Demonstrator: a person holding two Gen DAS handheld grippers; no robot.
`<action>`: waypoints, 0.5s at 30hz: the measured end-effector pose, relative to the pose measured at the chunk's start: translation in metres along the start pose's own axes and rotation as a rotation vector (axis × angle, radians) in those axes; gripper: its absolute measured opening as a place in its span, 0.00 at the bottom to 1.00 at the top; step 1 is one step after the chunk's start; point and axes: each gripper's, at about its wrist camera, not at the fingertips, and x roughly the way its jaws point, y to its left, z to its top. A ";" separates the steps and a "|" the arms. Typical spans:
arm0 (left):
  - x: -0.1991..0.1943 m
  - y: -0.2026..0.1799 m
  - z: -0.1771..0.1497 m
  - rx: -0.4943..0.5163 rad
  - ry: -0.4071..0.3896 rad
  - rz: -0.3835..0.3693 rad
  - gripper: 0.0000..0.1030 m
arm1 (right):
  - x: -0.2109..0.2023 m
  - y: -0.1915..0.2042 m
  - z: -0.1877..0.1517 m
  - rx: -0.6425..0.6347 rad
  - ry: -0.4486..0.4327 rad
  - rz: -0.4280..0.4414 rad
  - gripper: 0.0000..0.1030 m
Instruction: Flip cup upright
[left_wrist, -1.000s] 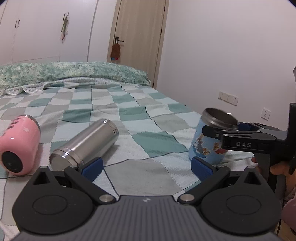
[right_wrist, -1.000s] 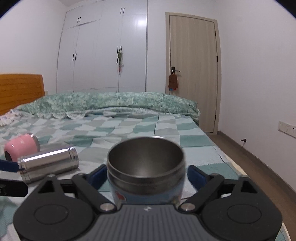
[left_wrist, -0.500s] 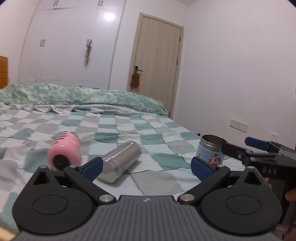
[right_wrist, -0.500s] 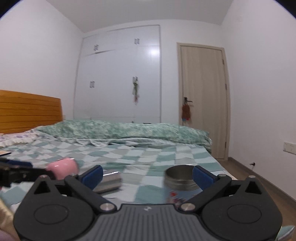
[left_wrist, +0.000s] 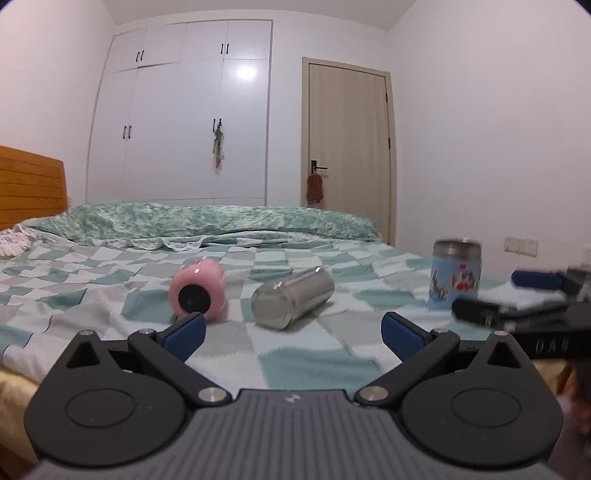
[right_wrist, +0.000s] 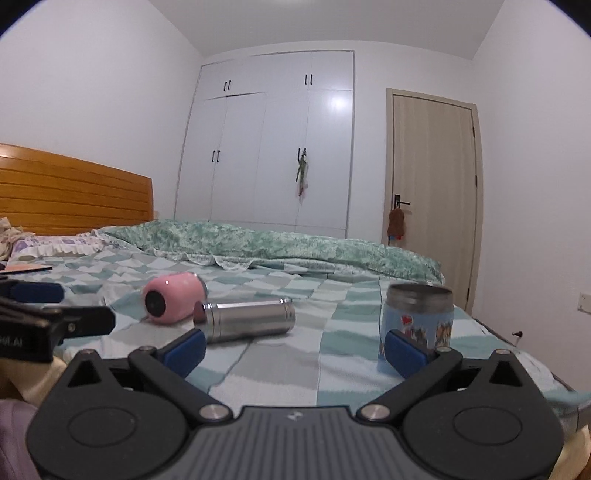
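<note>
A blue cartoon-print cup with a steel rim (left_wrist: 456, 274) stands upright on the bed near its right edge; it also shows in the right wrist view (right_wrist: 418, 319). A pink cup (left_wrist: 197, 288) (right_wrist: 171, 297) and a steel cup (left_wrist: 292, 302) (right_wrist: 246, 319) lie on their sides mid-bed. My left gripper (left_wrist: 293, 334) is open and empty, back from the cups. My right gripper (right_wrist: 295, 349) is open and empty, pulled back from the blue cup; it also shows blurred in the left wrist view (left_wrist: 517, 295).
The checked bedspread (right_wrist: 332, 354) covers the bed, with a rolled green quilt (right_wrist: 280, 249) behind. A wooden headboard (right_wrist: 70, 194) is at the left. A wardrobe (left_wrist: 184, 118) and a door (left_wrist: 349, 155) stand beyond. The bed edge runs close on the right.
My right gripper let go of the blue cup and drew back; the cup now stands upright alone. Both grippers have pulled back and tilted up, showing more of the room.
</note>
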 end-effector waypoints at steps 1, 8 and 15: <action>0.000 -0.001 -0.005 0.008 0.012 0.012 1.00 | -0.001 -0.001 0.000 0.003 -0.005 -0.002 1.00; -0.005 0.004 -0.007 -0.025 -0.017 0.020 1.00 | -0.002 -0.010 0.000 0.029 -0.013 -0.005 1.00; -0.006 0.003 -0.007 -0.029 -0.026 0.029 1.00 | -0.001 -0.011 0.000 0.039 -0.016 -0.007 1.00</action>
